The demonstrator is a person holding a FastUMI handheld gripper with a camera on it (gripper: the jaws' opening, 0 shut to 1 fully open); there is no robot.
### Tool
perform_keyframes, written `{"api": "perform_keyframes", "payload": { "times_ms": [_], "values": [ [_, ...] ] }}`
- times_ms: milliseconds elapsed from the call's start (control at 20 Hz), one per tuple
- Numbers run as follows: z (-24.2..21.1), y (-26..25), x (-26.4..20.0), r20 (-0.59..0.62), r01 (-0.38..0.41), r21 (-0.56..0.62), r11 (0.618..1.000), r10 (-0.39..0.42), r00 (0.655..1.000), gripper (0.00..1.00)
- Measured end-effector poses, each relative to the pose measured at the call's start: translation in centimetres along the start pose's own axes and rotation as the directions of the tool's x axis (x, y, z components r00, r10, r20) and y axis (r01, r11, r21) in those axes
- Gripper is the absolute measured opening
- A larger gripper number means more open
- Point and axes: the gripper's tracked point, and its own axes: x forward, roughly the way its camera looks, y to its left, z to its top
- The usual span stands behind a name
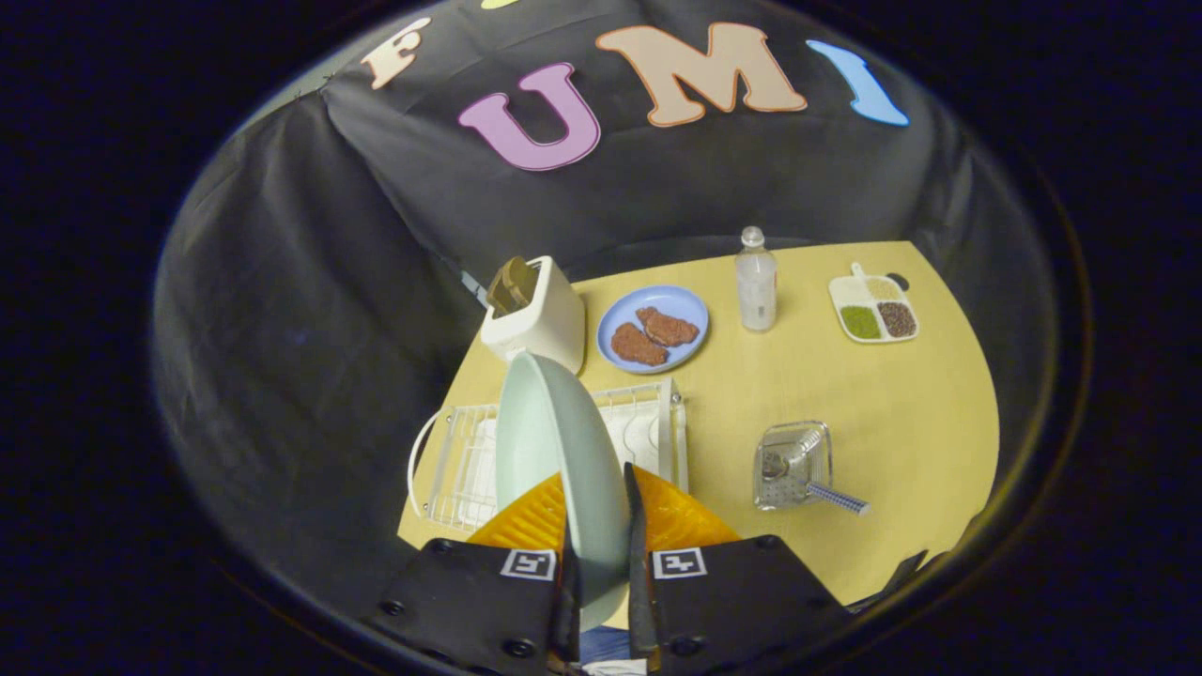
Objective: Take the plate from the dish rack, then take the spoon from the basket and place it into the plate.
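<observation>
A pale green plate (554, 451) stands on edge between my fingers, lifted above the white wire dish rack (460, 469) beneath it. My gripper (597, 512) is shut on the plate's near rim, one finger on each face. To the right of the rack, a clear square basket (792, 465) sits on the yellow table (892, 422). The spoon (826, 490) lies in it, with its ribbed handle poking out over the basket's near right corner.
Behind the rack stand a white toaster (535, 314) with bread in it and a blue plate (653, 329) carrying two brown patties. Farther right are a clear bottle (755, 280) and a white divided tray (873, 308) of grains. Black cloth walls the table's far and left sides.
</observation>
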Motion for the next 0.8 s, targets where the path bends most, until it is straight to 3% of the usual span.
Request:
{"api": "perform_keyframes", "payload": {
  "times_ms": [150,450,650,800],
  "values": [
    [-3.5,-2.6,-2.8,-0.009,-0.109,0.042,0.993,0.110,0.994,0.23],
    [-13.0,-8.8,-7.0,0.001,-0.218,0.105,0.970,0.219,0.976,0.23],
    [-19.2,-13.9,-5.3,-0.006,-0.187,0.187,0.964,0.191,0.982,0.23],
    [-21.2,-16.8,-3.4,-0.008,-0.172,0.368,0.914,0.188,0.982,0.23]
  ]
}}
